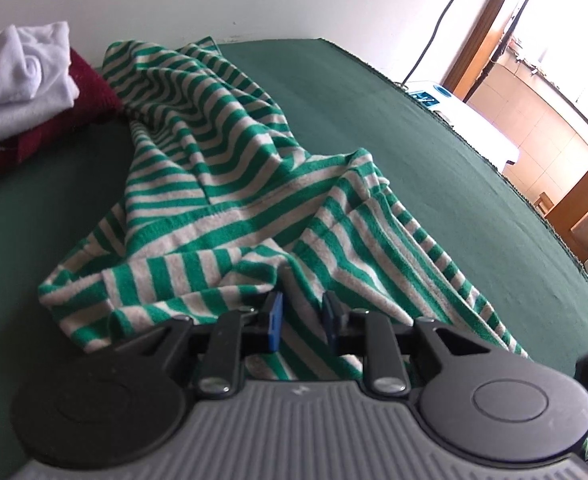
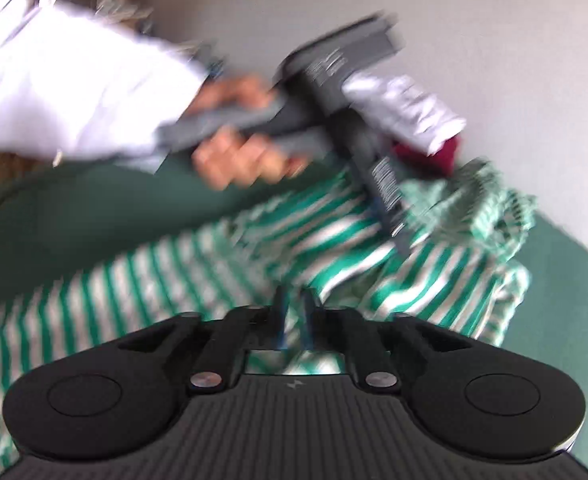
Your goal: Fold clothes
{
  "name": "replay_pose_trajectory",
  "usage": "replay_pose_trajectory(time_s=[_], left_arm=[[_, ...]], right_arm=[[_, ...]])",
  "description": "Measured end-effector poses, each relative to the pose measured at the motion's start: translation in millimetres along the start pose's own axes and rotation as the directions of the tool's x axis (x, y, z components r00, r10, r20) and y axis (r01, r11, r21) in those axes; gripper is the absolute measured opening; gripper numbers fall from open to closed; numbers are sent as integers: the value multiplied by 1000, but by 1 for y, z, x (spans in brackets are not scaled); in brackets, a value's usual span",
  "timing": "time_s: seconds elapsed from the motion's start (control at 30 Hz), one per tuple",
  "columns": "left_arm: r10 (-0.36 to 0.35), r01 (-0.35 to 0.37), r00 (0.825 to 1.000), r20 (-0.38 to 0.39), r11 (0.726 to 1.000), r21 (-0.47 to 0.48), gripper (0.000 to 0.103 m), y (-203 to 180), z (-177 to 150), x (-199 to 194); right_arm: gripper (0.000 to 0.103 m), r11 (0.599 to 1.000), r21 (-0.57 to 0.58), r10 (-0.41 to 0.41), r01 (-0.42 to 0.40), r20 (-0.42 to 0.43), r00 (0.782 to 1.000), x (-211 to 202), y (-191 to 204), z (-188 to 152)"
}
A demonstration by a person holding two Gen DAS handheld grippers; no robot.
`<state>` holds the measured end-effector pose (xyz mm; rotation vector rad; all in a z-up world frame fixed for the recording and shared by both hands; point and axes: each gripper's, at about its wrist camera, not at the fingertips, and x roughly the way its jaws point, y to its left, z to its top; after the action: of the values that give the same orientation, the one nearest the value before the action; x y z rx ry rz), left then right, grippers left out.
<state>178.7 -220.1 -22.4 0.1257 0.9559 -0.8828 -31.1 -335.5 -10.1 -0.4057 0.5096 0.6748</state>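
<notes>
A green-and-grey striped garment [image 1: 221, 168] lies crumpled on the dark green table cover [image 1: 394, 128]. In the left wrist view my left gripper [image 1: 302, 316] sits at the garment's near edge, its blue pads closed on a raised fold of the striped cloth. The right wrist view is blurred. There the striped garment [image 2: 173, 272] stretches across the table, and my right gripper [image 2: 293, 312] has its fingers close together with striped cloth pinched between them. Beyond it a person's hand [image 2: 237, 152] in a white sleeve [image 2: 73, 88] holds the left gripper [image 2: 394, 236] down on the garment.
A folded white garment [image 1: 21, 76] rests on a maroon one [image 1: 93, 96] at the far left of the table, against the white wall. The table's right edge [image 1: 526, 196] curves past a white appliance [image 1: 470, 120] and a wooden door frame.
</notes>
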Motion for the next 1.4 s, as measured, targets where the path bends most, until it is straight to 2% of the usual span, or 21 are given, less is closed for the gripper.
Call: replay_pose_trajectory(time_s=[0.07, 0.1, 0.17, 0.27, 0.37, 0.47, 0.5, 0.53, 0.6, 0.7, 0.73, 0.8, 0.83, 0.9, 0.97, 1.03, 1.07, 1.1, 1.17, 1.3, 1.4], left_arm=[[-7, 7, 1000, -6, 1000, 3, 27, 1, 0, 0], [-4, 5, 1000, -9, 1000, 9, 27, 1, 0, 0], [6, -5, 1000, -13, 1000, 25, 27, -2, 0, 0], [11, -11, 1000, -3, 999, 44, 28, -4, -2, -1], [5, -5, 1000, 6, 999, 41, 31, -4, -4, -2], [13, -13, 1000, 10, 998, 65, 33, -9, -5, -2], [12, -12, 1000, 9, 997, 76, 39, -12, -5, -2], [11, -12, 1000, 8, 996, 86, 49, -15, -6, -1], [25, -25, 1000, 3, 992, 122, 56, -24, -6, 0], [72, -71, 997, 0, 976, 205, 49, -41, -4, -5], [63, -63, 998, 5, 975, 215, 48, -45, -3, -11], [29, -34, 999, 29, 973, 227, 48, -50, 2, -27], [16, -25, 999, 40, 972, 236, 48, -54, 6, -33], [-8, -6, 999, 53, 968, 252, 48, -61, 15, -38], [-27, 20, 999, 26, 966, 259, 48, -67, 22, -26], [-20, 27, 999, -27, 963, 267, 46, -71, 23, -3], [-8, 23, 998, -57, 963, 267, 40, -70, 22, 10], [11, 13, 996, -89, 964, 266, 28, -68, 19, 23], [30, -12, 998, -64, 964, 266, 24, -60, 15, 30], [9, 2, 998, -59, 981, 191, 16, -40, 16, 33], [50, -38, 998, -49, 974, 225, 16, -50, 12, 35]], right_arm=[[36, 996, -81, -38, 39, 11, 999, 16, 6, 2], [37, 992, -108, -58, 58, 5, 998, 26, 8, 1], [8, 992, -114, -52, 48, -29, 998, 33, 10, -2], [7, 991, -136, -16, 8, -55, 998, 26, 18, -5], [5, 986, -159, 30, -52, -139, 990, 21, 25, -11], [6, 997, -9, 71, -73, -128, 989, 4, 8, -4], [7, 994, 94, 61, -53, -83, 995, -3, -4, 0], [8, 983, 184, 21, -11, -52, 998, -5, -15, 3], [15, 945, 320, -52, 63, -42, 998, 1, -34, 5], [12, 949, 309, -12, 57, -145, 989, 24, -34, -5], [12, 958, 285, 12, 40, -175, 984, 27, -31, -10], [11, 975, 213, -30, 69, -181, 983, 20, -20, -12], [12, 978, 192, -47, 81, -177, 983, 15, -16, -11], [16, 976, 209, -41, 59, -90, 995, 1, -13, -6], [18, 982, 178, -56, 67, -65, 996, 5, -5, -1], [18, 989, 122, -74, 81, -67, 995, 16, 2, -2], [18, 991, 108, -75, 82, -71, 995, 22, 4, -3], [18, 991, 107, -72, 81, -87, 994, 29, 4, -5], [13, 988, 125, -77, 89, -101, 992, 31, 3, -9], [8, 980, 199, 4, 11, -74, 997, 4, -2, -4], [12, 979, 202, 33, -12, -101, 994, 1, -1, -18]])
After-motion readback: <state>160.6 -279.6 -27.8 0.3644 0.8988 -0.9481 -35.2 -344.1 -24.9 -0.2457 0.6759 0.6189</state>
